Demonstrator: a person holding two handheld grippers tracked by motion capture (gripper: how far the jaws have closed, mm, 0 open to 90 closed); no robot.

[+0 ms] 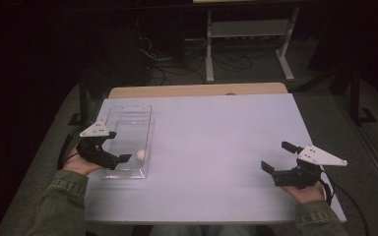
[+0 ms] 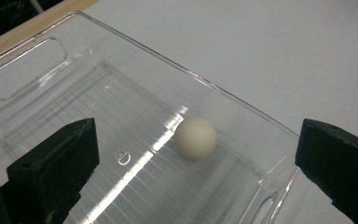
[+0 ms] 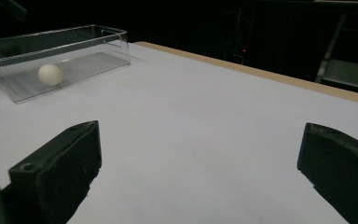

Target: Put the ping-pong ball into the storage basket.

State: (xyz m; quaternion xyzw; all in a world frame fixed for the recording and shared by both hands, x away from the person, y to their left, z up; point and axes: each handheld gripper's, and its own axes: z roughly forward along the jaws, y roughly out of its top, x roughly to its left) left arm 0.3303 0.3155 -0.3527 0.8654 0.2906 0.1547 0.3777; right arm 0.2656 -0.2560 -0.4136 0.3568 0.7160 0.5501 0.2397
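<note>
At the table's left side, a clear plastic bin (image 1: 128, 118) is set lengthwise, long axis running away from the person, and 1 white ball (image 1: 141, 155) is seen inside it near the close end, against the right wall. The left gripper (image 1: 112, 146) is held over the bin's near-left corner, jaws spread wide, nothing gripped; in the left gripper view the ball (image 2: 195, 137) is framed between the 2 jaws, slightly ahead and below. The right gripper (image 1: 277, 156) is held well apart over bare white tabletop (image 1: 216, 147), jaws also wide apart and empty. The ball is judged nearest the left gripper, so a short forward-and-down reach from that side is called for.
</note>
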